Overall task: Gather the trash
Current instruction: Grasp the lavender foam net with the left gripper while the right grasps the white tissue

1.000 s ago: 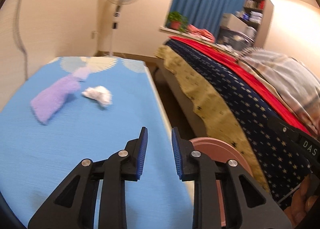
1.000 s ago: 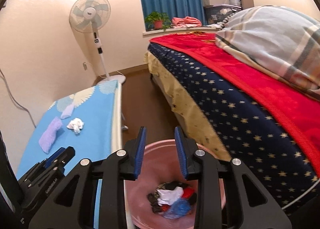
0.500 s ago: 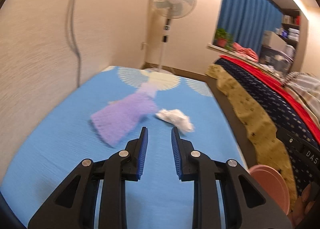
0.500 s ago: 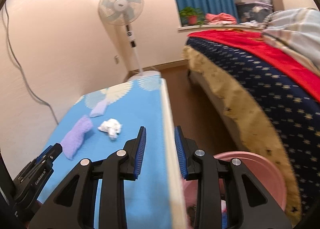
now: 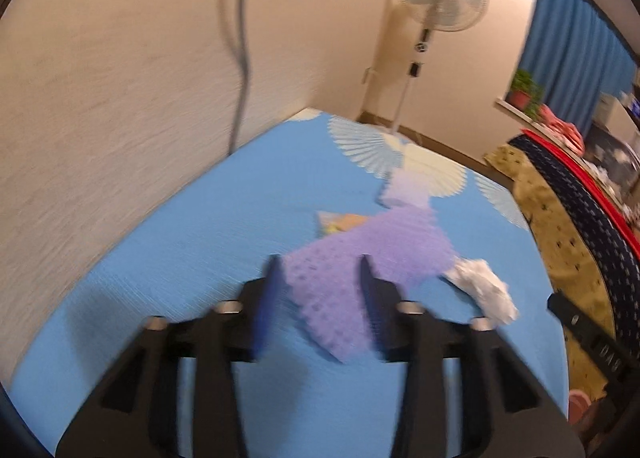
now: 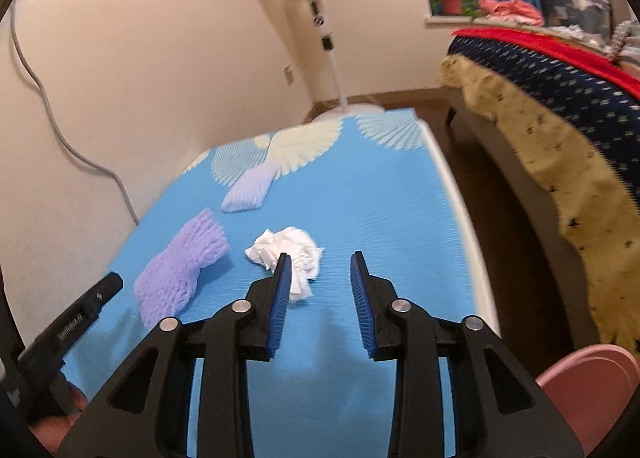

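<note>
A purple foam net [image 5: 368, 254] lies on the blue mat [image 5: 200, 242]; my left gripper [image 5: 320, 278] is open with its near end between the jaws. A crumpled white tissue [image 5: 480, 288] lies right of it. In the right wrist view my right gripper [image 6: 318, 270] is open just right of the tissue [image 6: 288, 250], its left finger over the tissue's edge. The purple net [image 6: 180, 266] and a pale foam net [image 6: 250, 188] lie further left and back. A colourful wrapper [image 5: 340, 220] peeks from behind the purple net.
A pink bin [image 6: 592, 390] stands on the floor at the mat's near right. A bed [image 6: 560, 98] with a starred cover runs along the right. A standing fan [image 6: 316, 18] and a wall cable [image 6: 60, 130] are behind the mat.
Both grippers swung left from the bin toward the mat and opened wider. The left one moved up to the purple net, the right one to the tissue.
</note>
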Demonstrator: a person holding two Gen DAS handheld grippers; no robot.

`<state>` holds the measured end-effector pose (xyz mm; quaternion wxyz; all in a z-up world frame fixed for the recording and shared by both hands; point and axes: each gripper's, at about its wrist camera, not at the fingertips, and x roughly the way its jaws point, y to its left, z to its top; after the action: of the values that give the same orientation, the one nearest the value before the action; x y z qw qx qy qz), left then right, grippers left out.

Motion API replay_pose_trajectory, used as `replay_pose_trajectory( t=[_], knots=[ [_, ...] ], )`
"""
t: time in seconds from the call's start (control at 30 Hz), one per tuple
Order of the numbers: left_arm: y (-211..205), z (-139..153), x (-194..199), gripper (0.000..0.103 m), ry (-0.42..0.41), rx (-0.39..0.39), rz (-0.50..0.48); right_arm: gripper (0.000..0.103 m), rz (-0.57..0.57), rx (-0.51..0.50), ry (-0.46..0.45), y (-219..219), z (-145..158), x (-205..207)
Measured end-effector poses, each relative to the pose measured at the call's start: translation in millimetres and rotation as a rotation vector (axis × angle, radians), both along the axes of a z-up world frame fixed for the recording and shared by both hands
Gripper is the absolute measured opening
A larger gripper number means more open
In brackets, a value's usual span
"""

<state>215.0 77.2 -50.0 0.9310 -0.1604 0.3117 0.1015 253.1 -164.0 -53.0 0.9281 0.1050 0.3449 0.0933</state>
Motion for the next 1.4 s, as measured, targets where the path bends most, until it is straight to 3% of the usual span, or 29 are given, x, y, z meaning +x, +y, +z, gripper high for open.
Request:
replay_pose_trajectory(
  t=[0.17,0.3,0.37,0.4,0.43,0.5,0.57,0.63,0.97,1.4],
  knots=[
    [17,-12,20,0.064,0.054,-0.092,-0.009,0.047,0.038,0.006,0.066,13,-18,22],
    [17,-24,33,0.065,0.098,-0.152,-0.046,0.047,0.052,-0.010,0.121,20,-29,32],
    [11,-32,40,0.065,0.146,-0.157,-0.061,0.041,0.058,-0.012,0.138,21,-33,34],
    [9,-33,40,0.064,0.150,-0.160,-0.067,0.033,0.062,-0.006,0.141,21,-34,34],
    [6,-35,40,0.063,0.148,-0.162,-0.074,0.023,0.063,-0.007,0.144,21,-35,35],
    [0,-36,39,0.046,0.147,-0.160,-0.092,0.012,0.074,0.003,0.155,20,-36,35],
    [-2,-34,38,0.019,0.139,-0.159,-0.105,0.009,0.074,-0.004,0.149,20,-35,32],
    [-8,-30,35,0.007,0.130,-0.152,-0.124,0.008,0.076,-0.007,0.140,18,-33,28],
    [-33,22,-6,0.006,0.040,-0.020,-0.184,0.008,0.039,-0.044,0.070,3,14,-18],
    [-69,73,-79,0.006,-0.027,0.052,-0.261,0.008,-0.053,-0.066,-0.037,-50,85,-118]
  ],
)
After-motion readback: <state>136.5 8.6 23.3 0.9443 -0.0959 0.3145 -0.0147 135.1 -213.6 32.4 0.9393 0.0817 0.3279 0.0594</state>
